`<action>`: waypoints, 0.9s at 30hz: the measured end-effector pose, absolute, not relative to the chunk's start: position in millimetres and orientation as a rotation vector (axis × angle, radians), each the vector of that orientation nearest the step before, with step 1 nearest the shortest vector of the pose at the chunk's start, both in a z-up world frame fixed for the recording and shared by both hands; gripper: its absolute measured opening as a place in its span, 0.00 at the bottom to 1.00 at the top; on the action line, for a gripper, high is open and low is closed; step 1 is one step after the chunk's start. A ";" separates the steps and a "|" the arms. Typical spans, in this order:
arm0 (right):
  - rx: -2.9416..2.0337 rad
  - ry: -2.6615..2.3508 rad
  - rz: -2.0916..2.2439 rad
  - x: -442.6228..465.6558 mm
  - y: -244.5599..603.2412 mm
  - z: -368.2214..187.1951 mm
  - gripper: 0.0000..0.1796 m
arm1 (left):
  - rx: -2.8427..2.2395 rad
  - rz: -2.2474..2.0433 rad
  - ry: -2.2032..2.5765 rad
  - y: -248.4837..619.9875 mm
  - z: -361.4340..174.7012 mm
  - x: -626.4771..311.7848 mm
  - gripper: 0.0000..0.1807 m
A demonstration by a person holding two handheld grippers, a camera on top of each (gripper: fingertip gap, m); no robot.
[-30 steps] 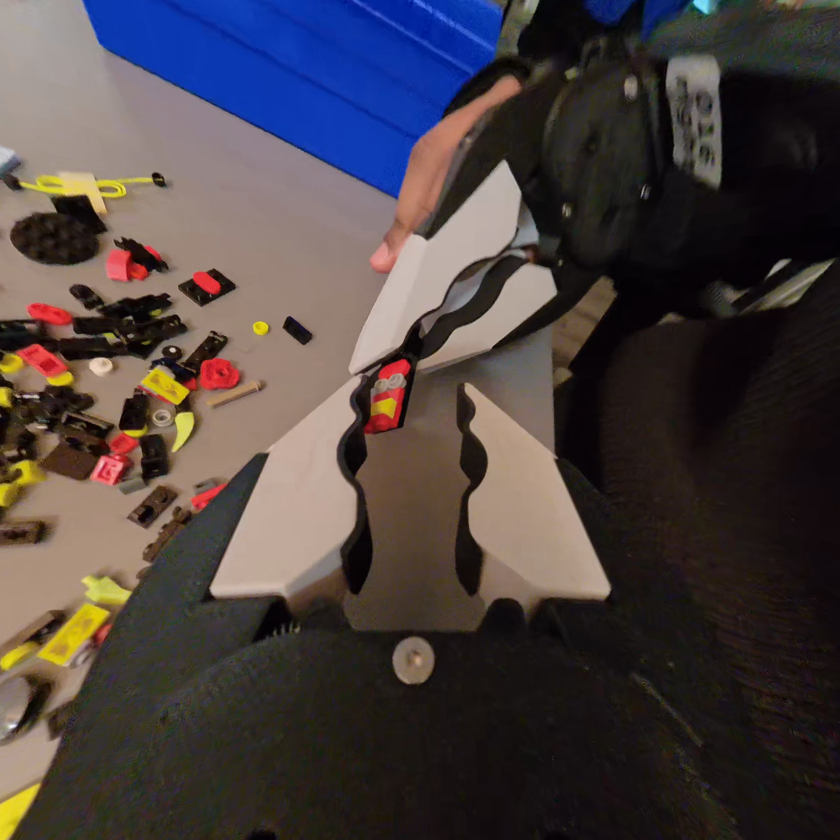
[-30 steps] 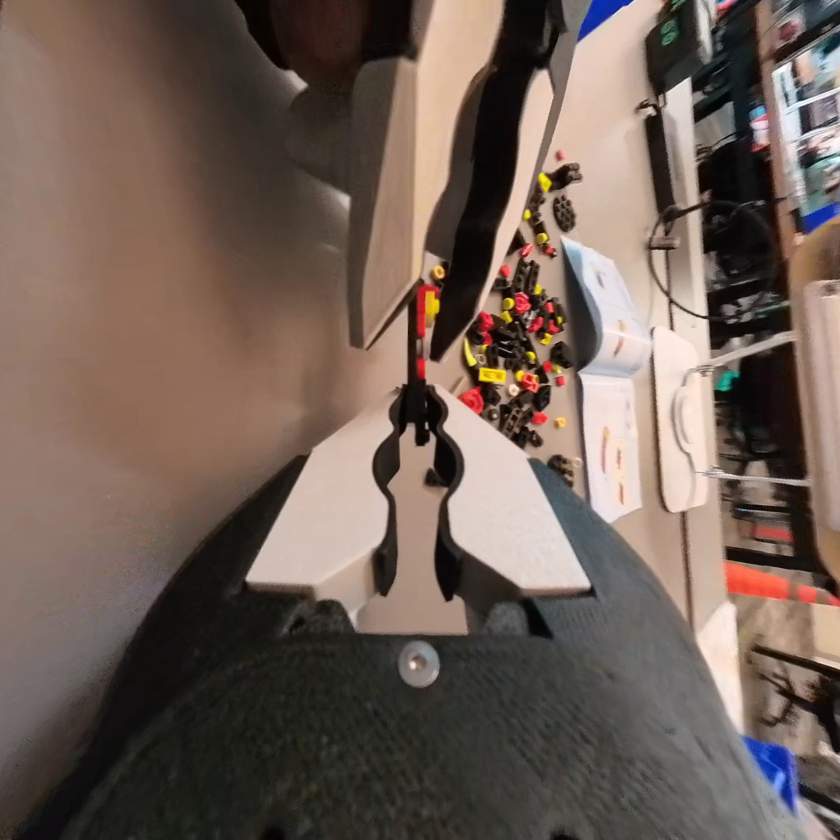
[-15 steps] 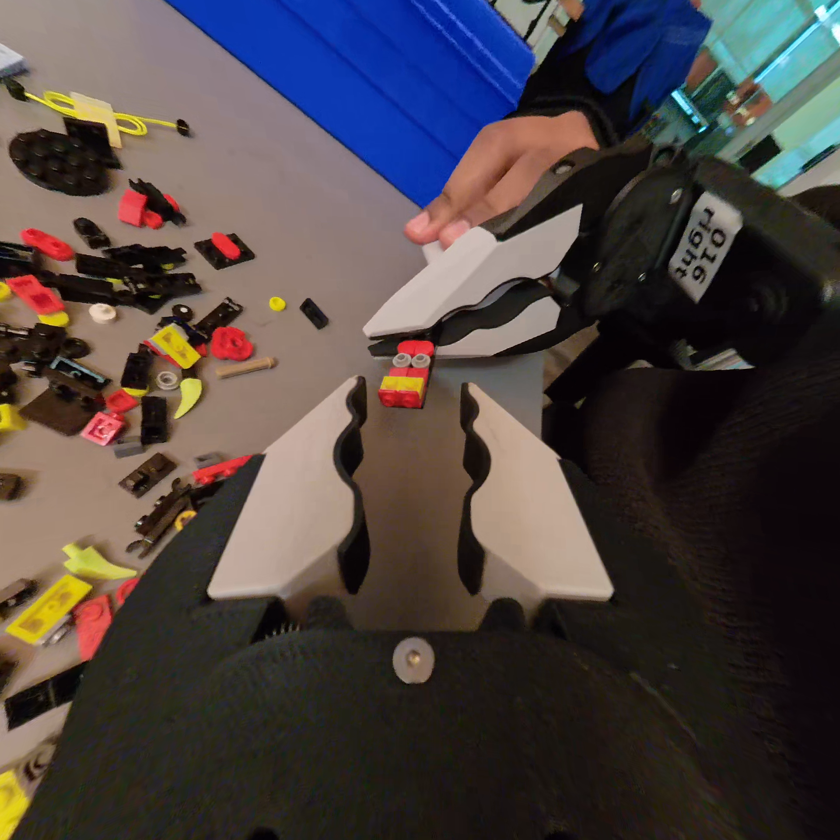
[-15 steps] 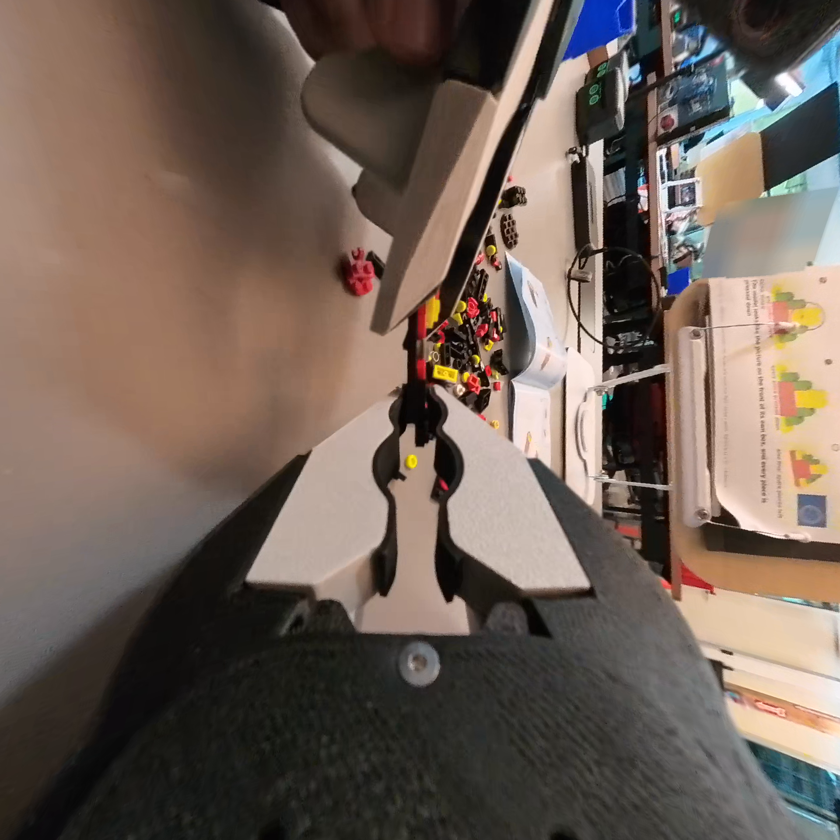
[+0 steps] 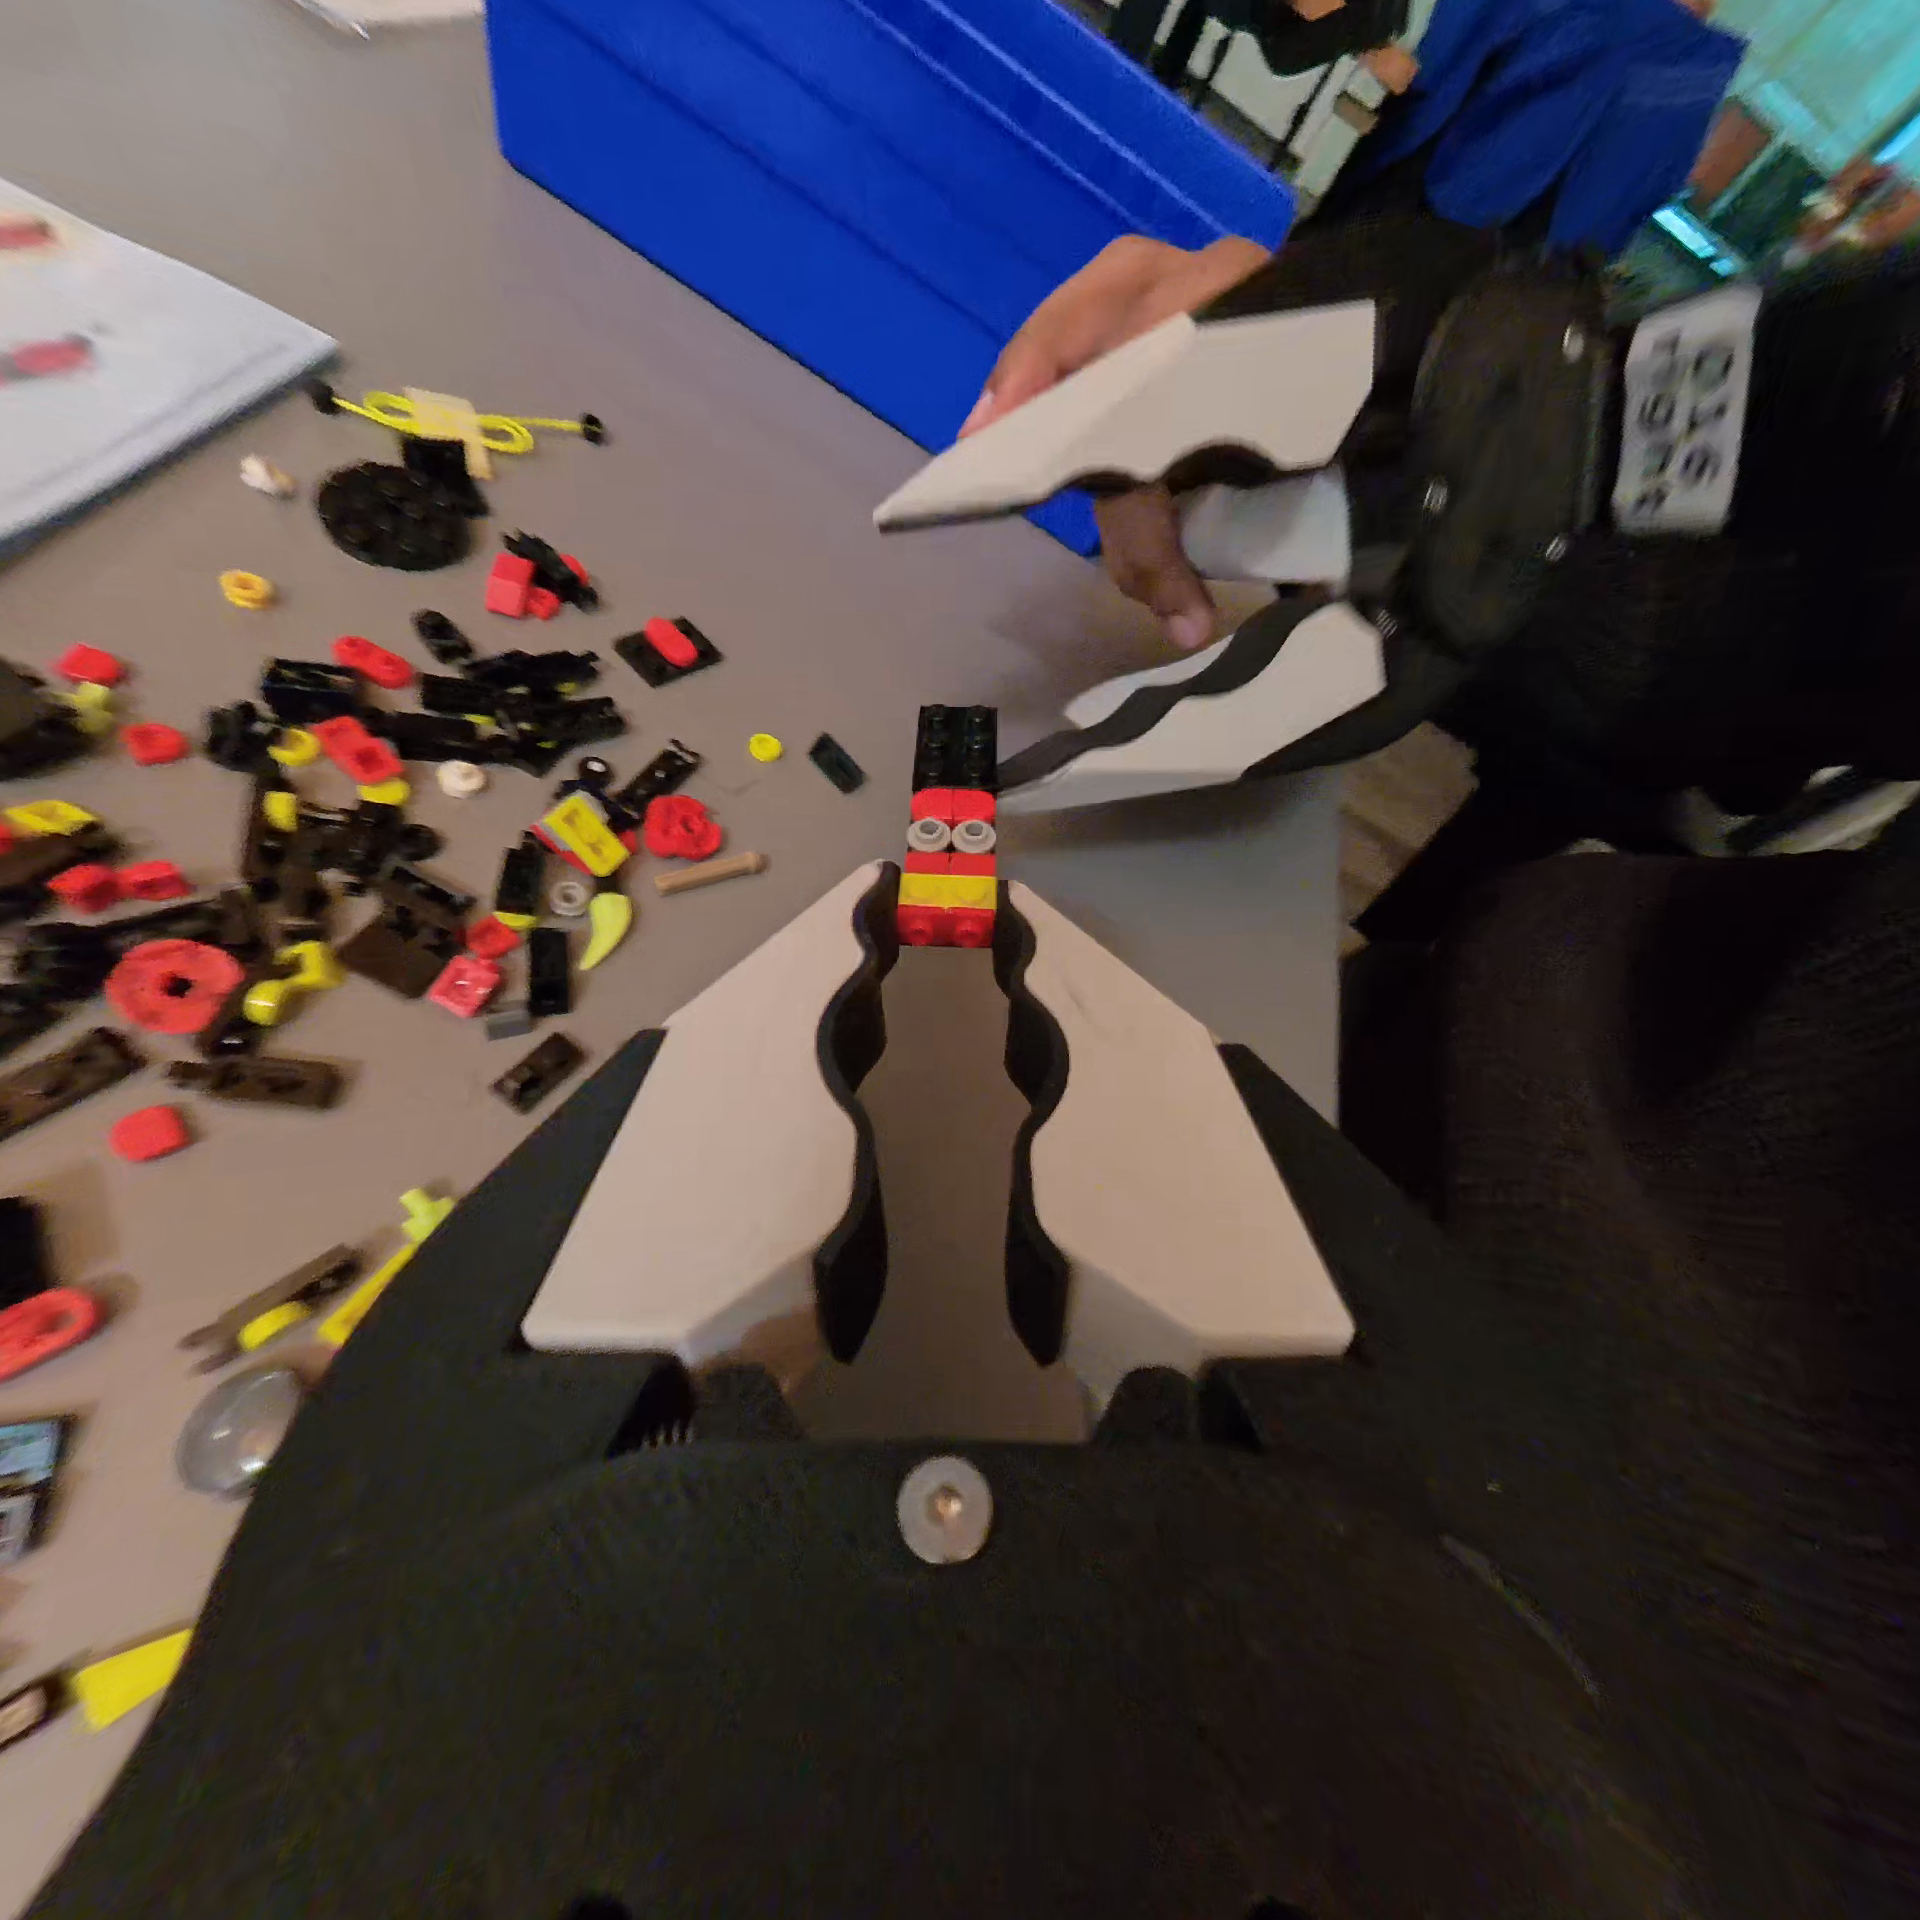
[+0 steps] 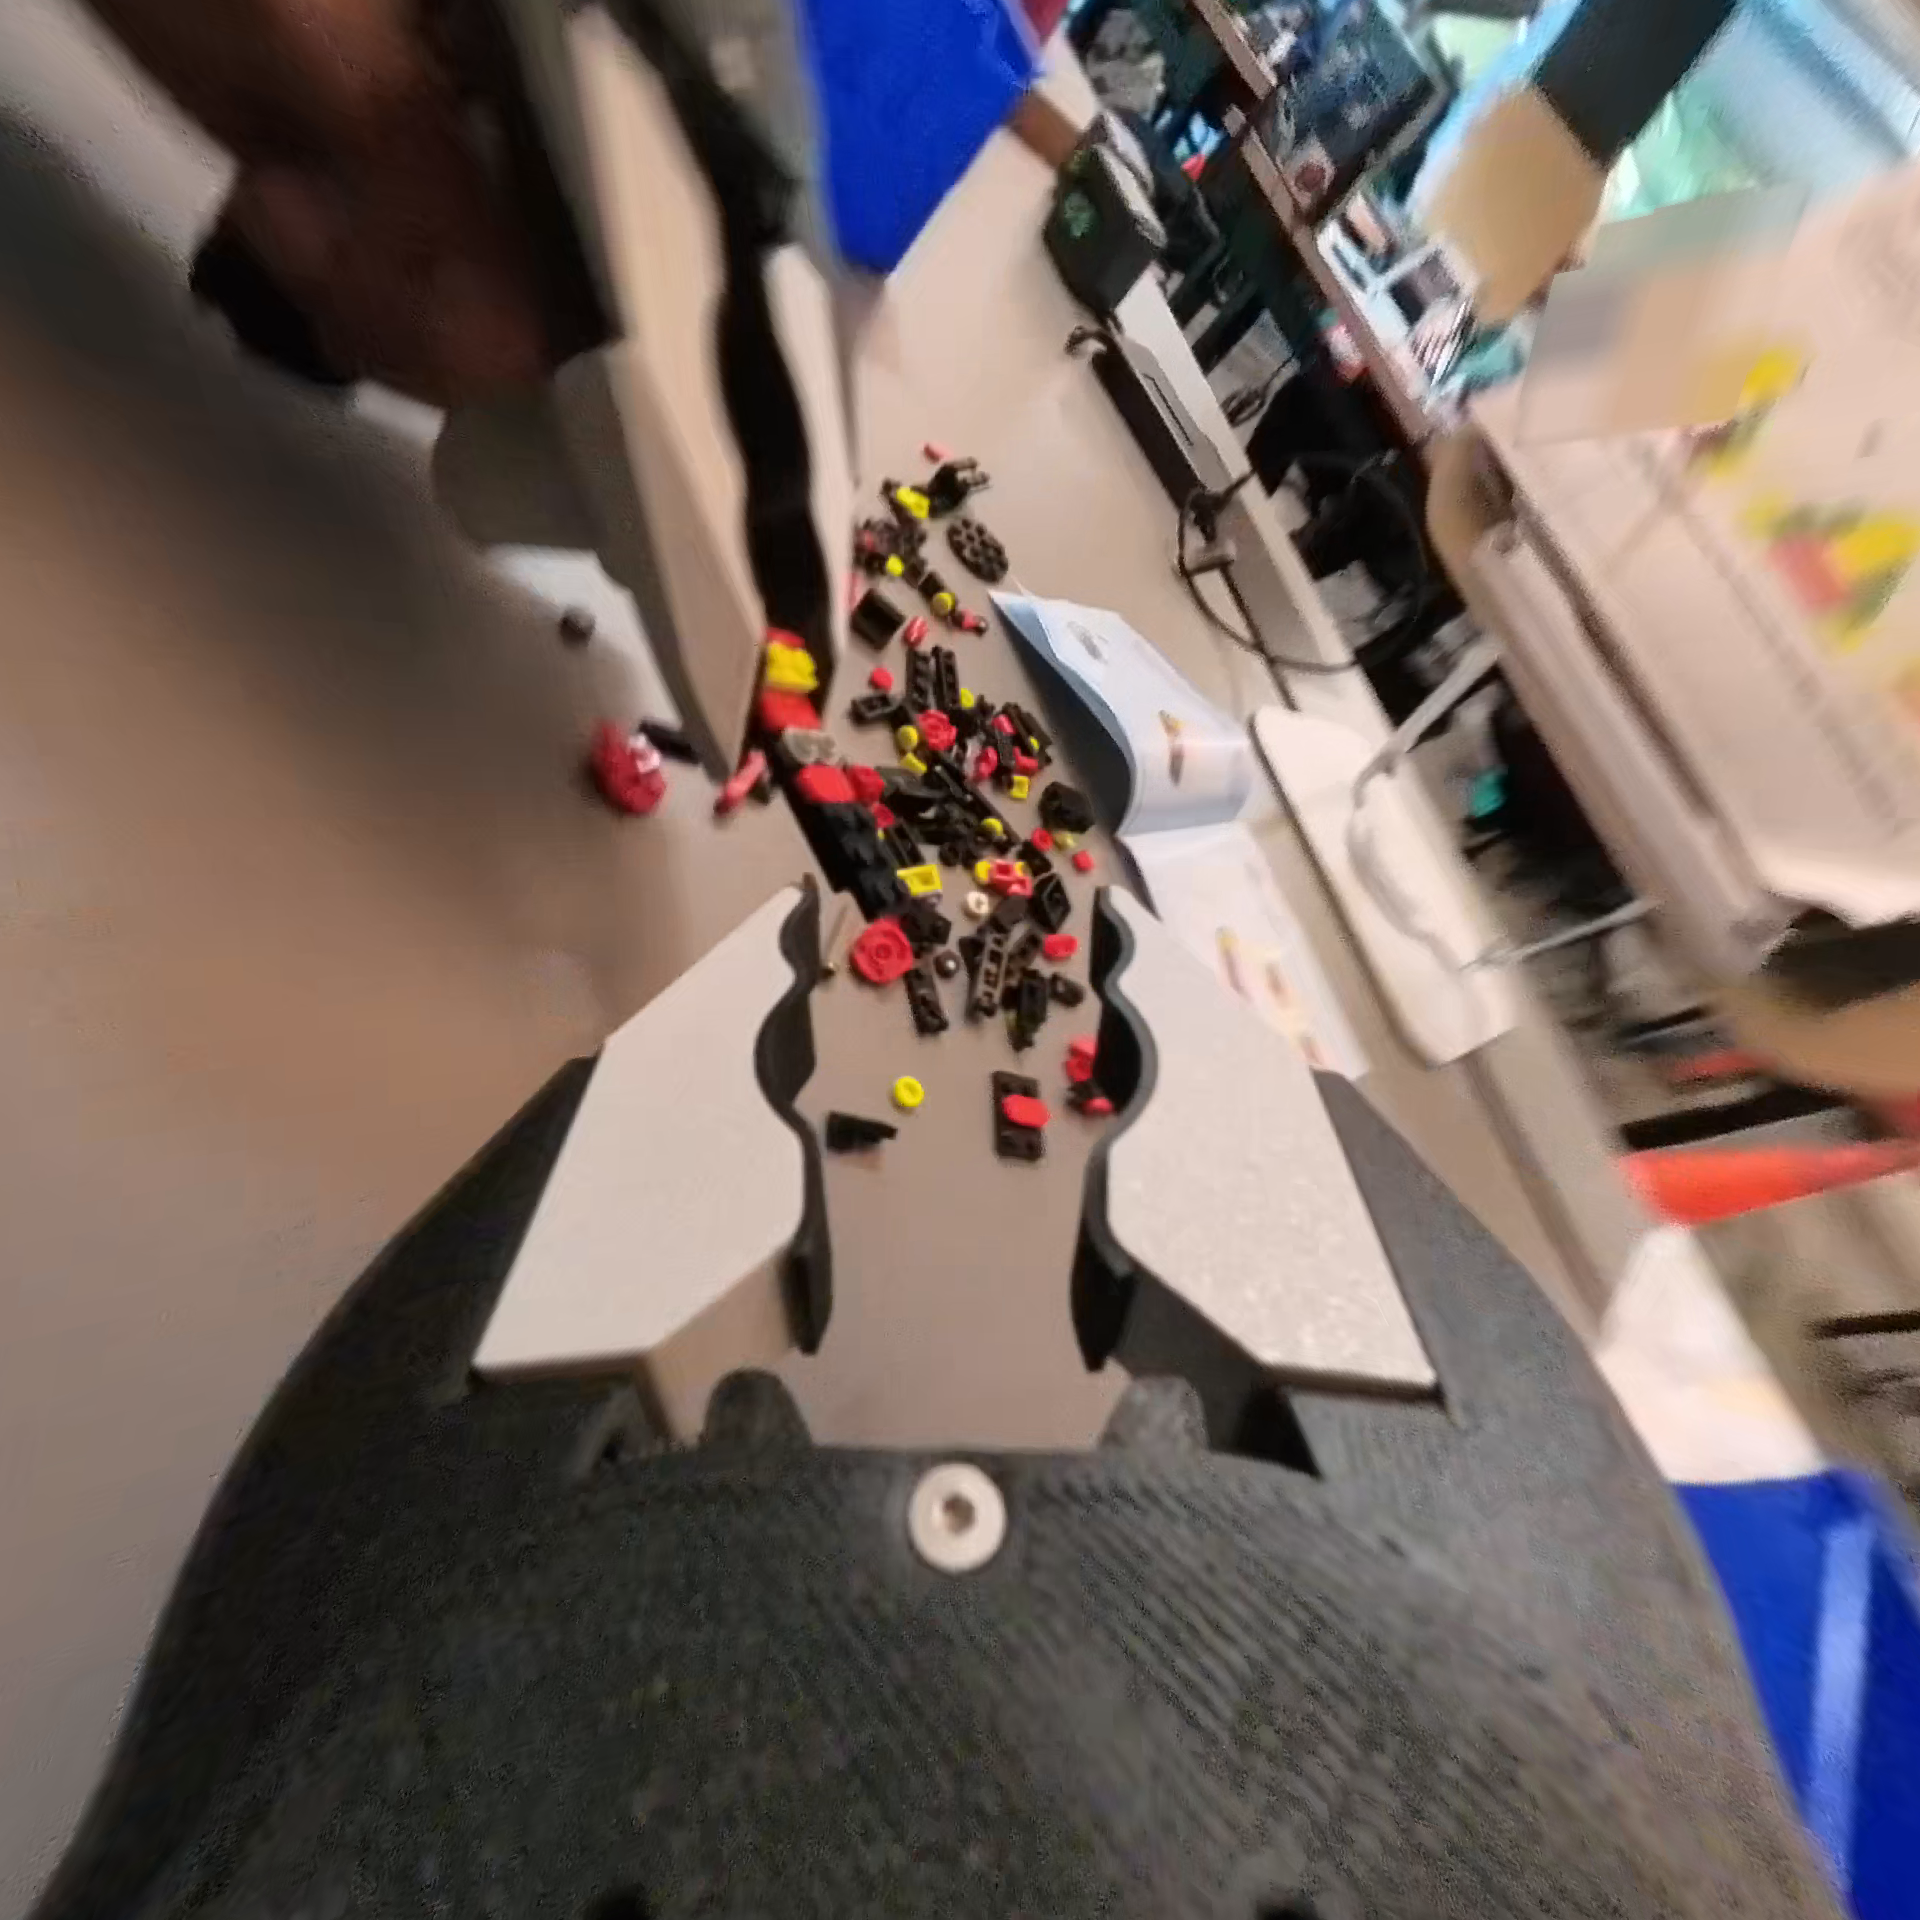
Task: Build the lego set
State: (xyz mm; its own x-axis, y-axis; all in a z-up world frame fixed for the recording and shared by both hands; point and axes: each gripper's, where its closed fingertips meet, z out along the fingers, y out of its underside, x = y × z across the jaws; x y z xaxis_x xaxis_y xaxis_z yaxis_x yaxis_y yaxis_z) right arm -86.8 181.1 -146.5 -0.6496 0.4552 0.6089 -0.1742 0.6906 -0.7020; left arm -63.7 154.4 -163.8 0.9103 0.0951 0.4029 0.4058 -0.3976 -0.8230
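A small lego assembly (image 5: 948, 831) of red, yellow, grey and black bricks is clamped at its red end between the tips of my left gripper (image 5: 943, 896), which holds it above the table. My right gripper (image 5: 940, 655) is open and empty just beyond the assembly's black end, its lower finger (image 5: 1195, 727) right next to it. In the right wrist view my right gripper (image 6: 951, 902) is open over the loose pieces. There the left gripper (image 6: 753, 717) comes in from the upper left with the assembly (image 6: 790, 675).
Loose red, yellow and black lego pieces (image 5: 416, 831) lie spread on the grey table (image 5: 779, 520), also seen in the right wrist view (image 6: 956, 810). An instruction booklet (image 5: 104, 343) lies at the far left. A blue bin (image 5: 831, 177) stands behind. The table edge (image 5: 1340, 935) is to the right.
My left gripper has closed on the assembly. My right gripper has let go of it, opened wide and drawn back a little.
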 end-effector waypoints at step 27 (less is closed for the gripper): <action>-1.700 -2.044 2.530 -84.5 170.1 -118.5 0.04 | -1.903 0.148 -0.140 158.4 -137.4 -74.1 0.09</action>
